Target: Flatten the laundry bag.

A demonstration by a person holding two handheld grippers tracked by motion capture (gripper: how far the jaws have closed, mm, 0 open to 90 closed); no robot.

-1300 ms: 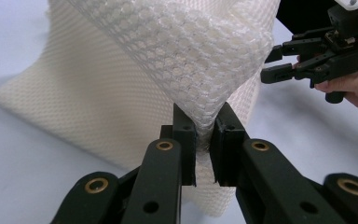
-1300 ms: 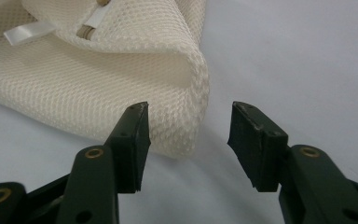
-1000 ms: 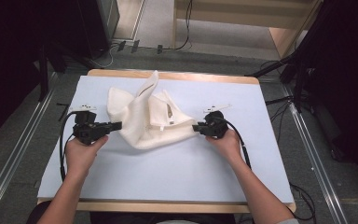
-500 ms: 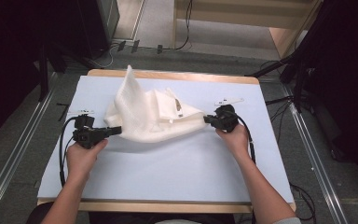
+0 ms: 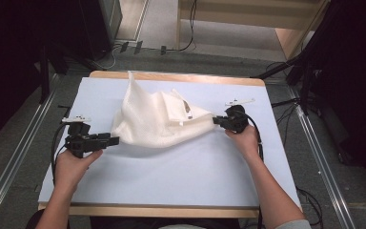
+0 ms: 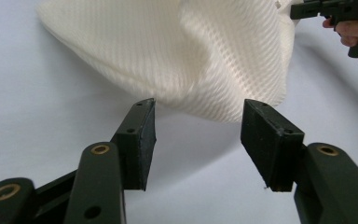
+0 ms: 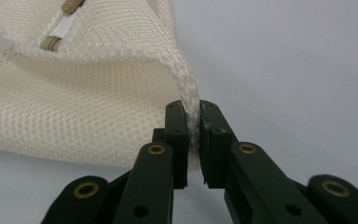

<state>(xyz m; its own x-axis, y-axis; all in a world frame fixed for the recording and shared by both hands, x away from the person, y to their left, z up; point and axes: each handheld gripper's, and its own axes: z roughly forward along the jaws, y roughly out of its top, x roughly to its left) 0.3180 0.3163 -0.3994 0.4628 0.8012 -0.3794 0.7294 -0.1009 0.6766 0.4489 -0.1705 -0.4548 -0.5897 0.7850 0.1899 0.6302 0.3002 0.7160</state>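
Lying across the middle of the pale blue tabletop [image 5: 181, 176], toward twelve o'clock from the person: a cream-white mesh garment [image 5: 157, 121], crumpled and half lifted. Woven in a fine open honeycomb mesh, soft and slack, bunched into broad folds. Rising to a thin peak at its eleven o'clock corner, sagging low at seven o'clock, pulled out to a taut point at three o'clock. Carrying a small white tag with tan trim [image 5: 187, 109] near the upper middle.

Clenched on that three o'clock point: the right hand-held gripper [image 7: 193, 135], black jaws pressed together with a rolled mesh edge squeezed between them. Released at eight o'clock: the left hand-held gripper [image 6: 198, 140], jaws spread wide, just short of the garment's drooping lower fold, not touching it.
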